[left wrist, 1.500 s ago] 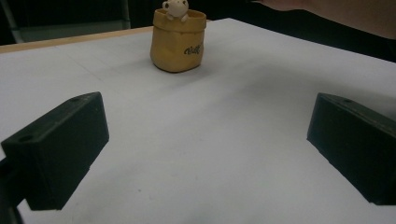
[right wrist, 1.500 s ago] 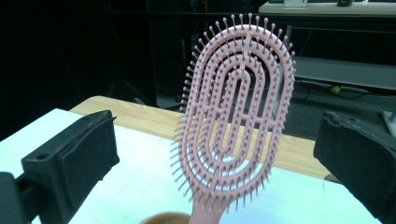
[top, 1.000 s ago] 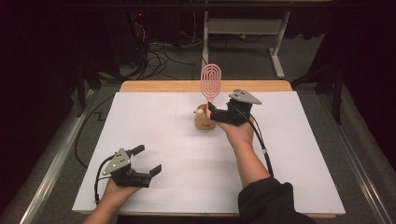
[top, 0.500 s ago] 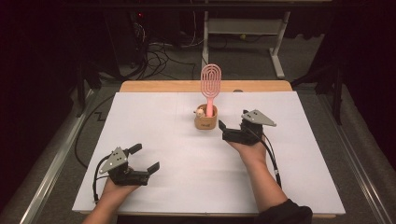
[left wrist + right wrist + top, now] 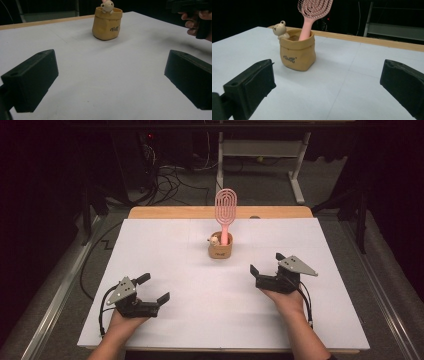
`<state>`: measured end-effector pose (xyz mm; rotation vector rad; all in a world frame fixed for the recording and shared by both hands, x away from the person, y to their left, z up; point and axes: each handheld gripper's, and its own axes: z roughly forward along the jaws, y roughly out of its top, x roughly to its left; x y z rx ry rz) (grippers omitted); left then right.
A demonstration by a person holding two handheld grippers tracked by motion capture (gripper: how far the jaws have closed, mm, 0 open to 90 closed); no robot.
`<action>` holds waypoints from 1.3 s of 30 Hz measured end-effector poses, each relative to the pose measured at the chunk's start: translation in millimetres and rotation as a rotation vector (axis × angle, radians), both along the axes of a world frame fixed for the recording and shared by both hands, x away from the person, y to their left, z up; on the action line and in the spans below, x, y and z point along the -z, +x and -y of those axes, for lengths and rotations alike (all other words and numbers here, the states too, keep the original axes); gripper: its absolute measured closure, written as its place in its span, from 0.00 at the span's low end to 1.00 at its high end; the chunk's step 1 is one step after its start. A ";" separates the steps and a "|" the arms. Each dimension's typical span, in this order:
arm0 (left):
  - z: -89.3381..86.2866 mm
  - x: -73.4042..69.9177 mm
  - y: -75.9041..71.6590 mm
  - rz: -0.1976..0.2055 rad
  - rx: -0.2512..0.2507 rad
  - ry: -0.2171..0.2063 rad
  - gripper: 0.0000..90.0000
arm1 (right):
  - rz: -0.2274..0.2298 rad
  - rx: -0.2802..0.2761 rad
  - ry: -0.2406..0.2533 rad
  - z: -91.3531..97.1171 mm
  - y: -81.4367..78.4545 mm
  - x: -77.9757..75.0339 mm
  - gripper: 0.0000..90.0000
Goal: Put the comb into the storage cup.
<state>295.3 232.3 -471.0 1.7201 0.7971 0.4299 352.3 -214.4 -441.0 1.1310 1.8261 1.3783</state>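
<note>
Right gripper view: pink hairbrush point(image 5: 312, 15) stands handle-down, tilted, in tan pot point(image 5: 298, 53).

Near the upper middle of the high view, on the table point(image 5: 165, 245): a holder point(image 5: 220, 249), with a hairbrush point(image 5: 225, 210) standing in it, handle down, head up. On the holder's left rim, a small bear figure point(image 5: 214, 240). Lower left of the frame: left gripper point(image 5: 153, 289), well apart from the holder. Right of centre, below the holder: right gripper point(image 5: 266, 264), nearer to it.
</note>
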 end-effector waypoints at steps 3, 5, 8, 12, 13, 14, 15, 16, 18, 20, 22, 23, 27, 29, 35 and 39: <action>-0.5 -0.1 -0.1 -0.001 -0.002 0.003 0.00 | 0.003 -0.005 -0.014 6.9 -9.0 5.2 0.00; -1.4 0.1 -0.1 -0.001 -0.007 0.002 0.00 | 0.004 -0.007 -0.018 11.5 -15.2 9.1 0.00; -2.7 0.4 0.1 -0.006 -0.011 0.000 0.00 | 0.007 -0.009 -0.002 20.2 -25.2 14.3 0.00; -4.2 -0.1 -1.0 -0.004 -0.017 -0.006 0.00 | 0.016 -0.002 -0.001 32.3 -37.8 16.7 0.00; -5.0 -0.7 -1.5 -0.002 -0.018 -0.005 0.00 | 0.015 0.003 -0.001 35.3 -40.8 16.9 0.00; -5.4 -0.9 -1.7 0.000 -0.020 -0.006 0.00 | 0.017 0.008 -0.001 39.8 -44.4 17.4 0.00; -6.0 -1.3 -2.0 0.001 -0.021 -0.008 0.00 | 0.018 0.012 0.002 42.5 -46.5 17.8 0.00; -6.5 -1.5 -2.1 0.003 -0.022 -0.009 0.00 | 0.017 0.018 0.005 47.1 -50.3 18.4 0.00; -8.5 -1.9 -2.2 0.003 -0.025 -0.011 0.00 | 0.025 0.029 0.012 55.4 -55.9 18.6 0.00; -10.5 -2.3 -2.3 0.002 -0.032 -0.016 0.00 | 0.030 0.044 0.021 62.5 -60.1 18.1 0.00; -12.5 -2.9 -2.5 0.005 -0.039 -0.017 0.00 | 0.034 0.056 0.027 70.6 -64.6 18.3 0.00; -12.9 -3.1 -2.7 0.005 -0.040 -0.019 0.00 | 0.034 0.060 0.024 73.6 -67.0 18.7 0.00; -11.9 -2.9 -3.1 -0.001 -0.037 -0.023 0.00 | 0.036 0.069 0.029 80.2 -75.2 23.5 0.00; -10.3 -2.6 -3.3 -0.001 -0.031 -0.020 0.00 | 0.034 0.062 0.024 77.3 -73.7 24.6 0.00; -11.7 -2.3 -2.7 -0.001 -0.032 -0.030 0.00 | 0.064 0.018 -0.006 63.2 -71.6 20.8 0.00; -10.7 -2.1 -3.3 -0.001 -0.026 -0.024 0.00 | 0.082 0.032 0.012 65.5 -77.0 16.4 0.00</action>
